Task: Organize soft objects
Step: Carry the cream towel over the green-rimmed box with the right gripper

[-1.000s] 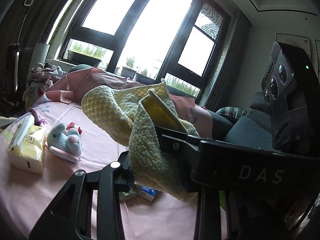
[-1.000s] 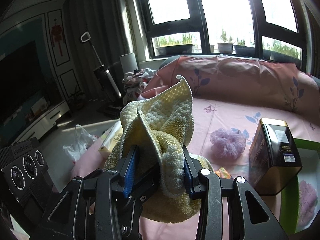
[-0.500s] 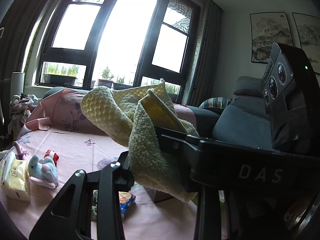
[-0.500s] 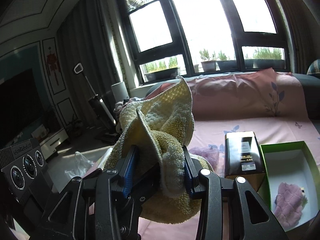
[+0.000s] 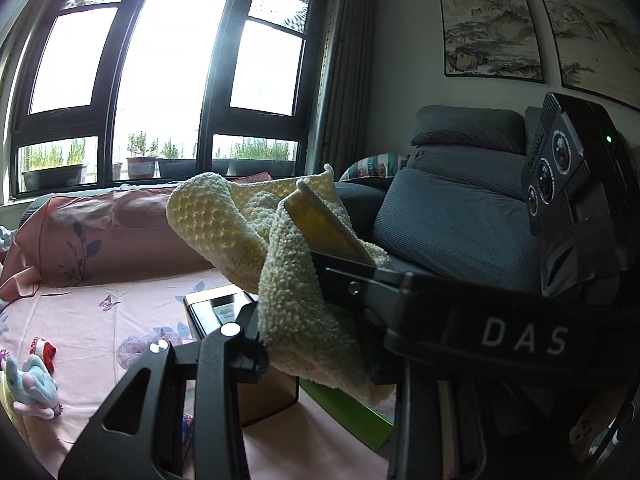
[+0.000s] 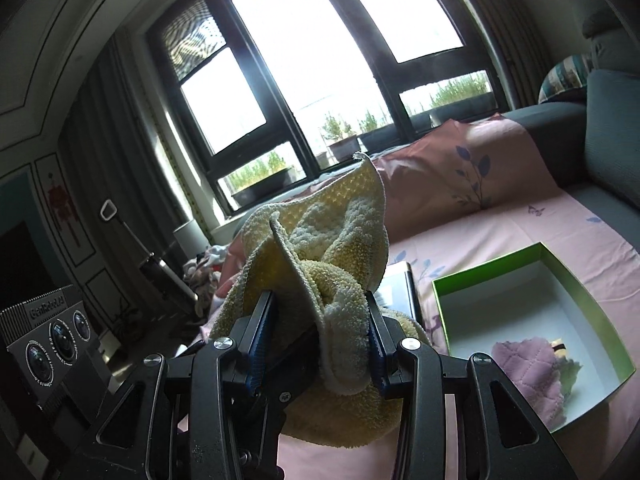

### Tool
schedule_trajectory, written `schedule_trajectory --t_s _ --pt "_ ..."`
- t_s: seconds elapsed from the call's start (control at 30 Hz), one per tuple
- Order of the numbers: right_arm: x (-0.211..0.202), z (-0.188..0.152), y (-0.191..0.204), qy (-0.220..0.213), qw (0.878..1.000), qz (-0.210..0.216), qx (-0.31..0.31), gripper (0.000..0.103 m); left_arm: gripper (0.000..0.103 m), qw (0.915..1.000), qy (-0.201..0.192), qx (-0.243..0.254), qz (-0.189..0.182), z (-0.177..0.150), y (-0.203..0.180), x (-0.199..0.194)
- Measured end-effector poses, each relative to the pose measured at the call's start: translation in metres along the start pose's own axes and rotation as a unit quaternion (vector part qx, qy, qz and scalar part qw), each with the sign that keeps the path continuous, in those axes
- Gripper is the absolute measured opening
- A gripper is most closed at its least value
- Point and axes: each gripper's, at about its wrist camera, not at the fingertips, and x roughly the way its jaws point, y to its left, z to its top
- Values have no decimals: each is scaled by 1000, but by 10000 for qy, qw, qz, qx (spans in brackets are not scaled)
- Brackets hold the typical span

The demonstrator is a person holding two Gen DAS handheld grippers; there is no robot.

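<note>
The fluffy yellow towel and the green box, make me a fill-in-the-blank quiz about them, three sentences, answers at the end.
1. The fluffy yellow towel is gripped by ____ grippers at once.
2. The open green cardboard box has a ____ interior.
3. A quilted cloth of ____ colour lies inside that box.

Missing words: two (both); white; purple (lilac)

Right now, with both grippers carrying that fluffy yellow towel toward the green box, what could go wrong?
1. The fluffy yellow towel is bunched; its hanging folds could catch the green box rim.
2. The right gripper and left gripper share one towel; uneven release may drag it.
3. A quilted purple cloth already fills one box corner.
</note>
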Motion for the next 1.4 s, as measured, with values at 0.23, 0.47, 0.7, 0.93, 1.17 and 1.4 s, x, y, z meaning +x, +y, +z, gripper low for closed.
schedule_trajectory --t_s 0.23,0.47,0.7,0.93,1.17,1.4 --pt "-5 3 -38 -130 9985 -121 520 42 32 9994 234 196 -187 0 -19 28" --pt "-9 -1 -76 -178 9942 -294 1016 42 32 9972 535 302 -414 -3 -37 58" --pt "-9 -7 -116 -188 9859 -402 1611 42 32 9933 893 431 -596 -9 -54 90" --pt "-4 -14 -149 -98 9755 -620 2108 42 33 9876 1320 396 -756 -20 -62 125" --pt "8 -27 -183 222 9597 -865 2663 42 32 9798 1912 382 -445 -39 -75 157" --pt "3 -35 -201 264 9489 -985 2986 42 33 9724 2218 450 -568 -46 -82 176"
